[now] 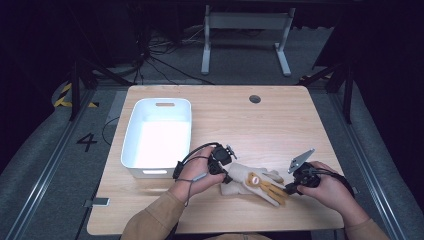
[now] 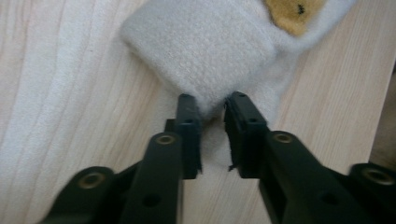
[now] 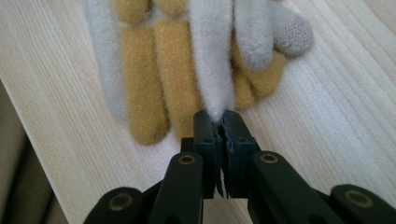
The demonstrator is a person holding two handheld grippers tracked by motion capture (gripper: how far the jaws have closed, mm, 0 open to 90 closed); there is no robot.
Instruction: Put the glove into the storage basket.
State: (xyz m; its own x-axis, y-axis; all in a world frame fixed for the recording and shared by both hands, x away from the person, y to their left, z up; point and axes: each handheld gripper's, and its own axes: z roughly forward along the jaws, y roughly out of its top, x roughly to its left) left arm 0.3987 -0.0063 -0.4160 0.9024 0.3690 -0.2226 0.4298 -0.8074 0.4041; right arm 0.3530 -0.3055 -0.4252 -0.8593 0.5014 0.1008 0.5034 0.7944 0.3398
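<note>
Centrally on the near half of the worktop [image 1: 280, 125] lies a pair of gloves [image 1: 256, 182], cream and mustard, one stacked on the other, with the cuffs toward my left and the fingers toward my right. My left gripper [image 1: 226, 176] meets the cuff end: in the left gripper view its jaws pinch a fold of the cream cuff [image 2: 205, 51], the fabric bunched between the pads with a narrow gap remaining. My right gripper [image 1: 291, 189] meets the fingertip end: in the right gripper view its jaws are clamped on the tip of one cream glove finger [image 3: 211, 60], nearly together, while the mustard fingers [image 3: 161, 70] lie flat beside and beneath it. A white bin [image 1: 157, 137] stands empty on the worktop just beyond my left hand [image 1: 196, 176], near the gloves but apart from them.

Step in hand, as I judge it: both ends of the cream glove are gripped and the lift has not begun, since the fabric lies flat on the wood. The next move calls for raising both grippers together, keeping the glove lightly taut, so that it peels off the mustard one without dragging it, then carrying it left over the bin rim. The thin pinch on the fingertip may slip.
</note>
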